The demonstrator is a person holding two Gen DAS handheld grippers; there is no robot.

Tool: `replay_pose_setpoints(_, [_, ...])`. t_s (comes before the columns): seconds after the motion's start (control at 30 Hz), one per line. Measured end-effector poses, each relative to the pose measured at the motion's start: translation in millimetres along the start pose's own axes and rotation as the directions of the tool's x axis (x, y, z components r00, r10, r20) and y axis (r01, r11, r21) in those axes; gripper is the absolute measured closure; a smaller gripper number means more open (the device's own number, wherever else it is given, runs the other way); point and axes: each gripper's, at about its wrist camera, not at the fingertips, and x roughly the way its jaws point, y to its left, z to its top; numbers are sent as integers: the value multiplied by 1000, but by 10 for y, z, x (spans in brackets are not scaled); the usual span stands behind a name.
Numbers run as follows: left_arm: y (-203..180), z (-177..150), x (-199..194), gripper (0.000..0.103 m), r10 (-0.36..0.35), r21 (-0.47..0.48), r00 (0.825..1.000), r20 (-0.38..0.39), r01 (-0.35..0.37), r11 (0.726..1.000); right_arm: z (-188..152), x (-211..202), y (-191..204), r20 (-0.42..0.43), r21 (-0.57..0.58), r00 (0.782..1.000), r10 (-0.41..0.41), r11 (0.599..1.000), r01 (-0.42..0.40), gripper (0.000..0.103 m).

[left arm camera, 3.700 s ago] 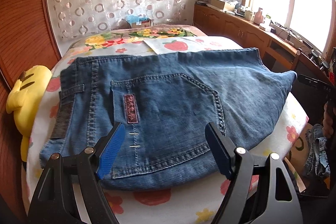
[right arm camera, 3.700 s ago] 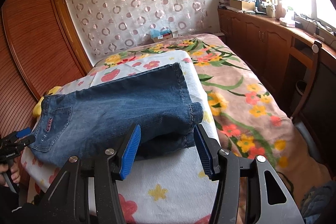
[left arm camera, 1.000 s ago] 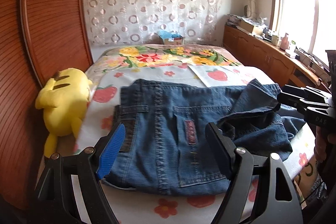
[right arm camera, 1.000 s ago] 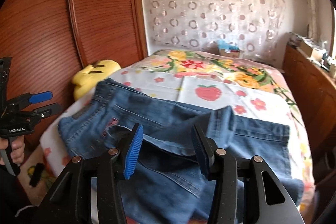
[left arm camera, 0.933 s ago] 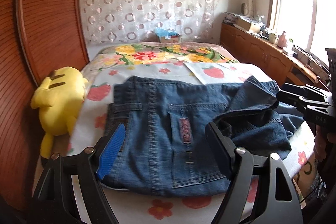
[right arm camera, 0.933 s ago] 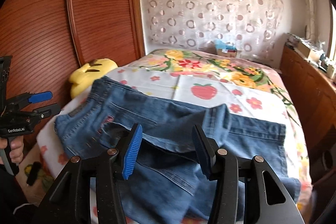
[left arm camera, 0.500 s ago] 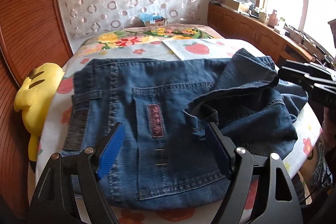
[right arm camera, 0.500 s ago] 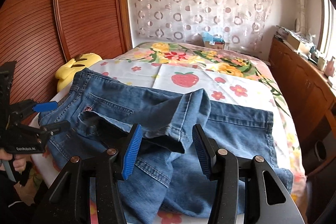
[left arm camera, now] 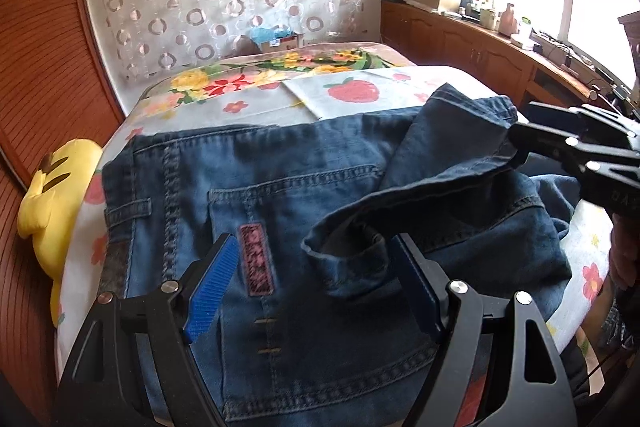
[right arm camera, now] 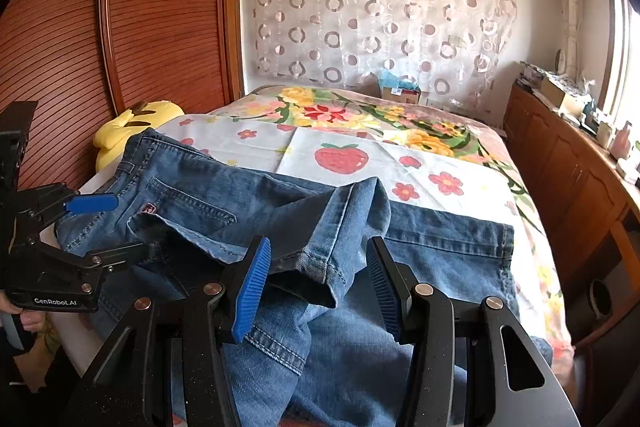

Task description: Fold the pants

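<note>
Blue jeans [left arm camera: 288,211] lie on the bed, waistband to the left, back pocket up. A leg end with its hem [left arm camera: 348,251] is rumpled over the seat; it also shows in the right wrist view [right arm camera: 320,227]. My left gripper [left arm camera: 316,287] is open, low over the pocket, with the hem against its right finger. My right gripper [right arm camera: 316,279] is open with the hem cuff between its jaws, not pinched. The right gripper also shows at the right of the left wrist view [left arm camera: 576,151], and the left gripper at the left of the right wrist view [right arm camera: 88,227].
The bed has a white strawberry sheet [right arm camera: 340,155] over a floral cover [right arm camera: 420,123]. A yellow plush toy [left arm camera: 56,195] lies at the left edge by the wooden wardrobe [right arm camera: 120,27]. A wooden sideboard [right arm camera: 580,179] runs along the right under the window.
Both grippers moved closer and lower over the jeans. The leg end was brought over from the right and now lies bunched on the seat.
</note>
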Motion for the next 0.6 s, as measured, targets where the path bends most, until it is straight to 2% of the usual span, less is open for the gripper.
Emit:
replay_pose_setpoints(0.07, [-4, 22, 35, 25, -14, 4, 1000, -3, 14, 1000, 0, 48, -15, -5, 4, 1000, 4, 1000, -4, 51])
replay_pose_setpoints(0.1, [0, 32, 59, 30, -17, 3, 1000, -7, 17, 1000, -1, 72, -35, -9, 8, 1000, 9, 1000, -9, 51])
replay_pose_setpoints(0.2, [13, 33, 143, 39, -25, 3, 999, -33, 25, 1000, 9, 159, -92, -25, 24, 999, 30, 999, -29, 51])
replay_pose_setpoints(0.47, [48, -11, 247, 46, -54, -8, 997, -62, 54, 999, 31, 348, -220, -80, 78, 992, 102, 992, -95, 51])
replay_pose_setpoints(0.6, [53, -28, 234, 57, -84, -24, 995, -60, 82, 996, 24, 452, -288, -115, 119, 983, 145, 984, -131, 54])
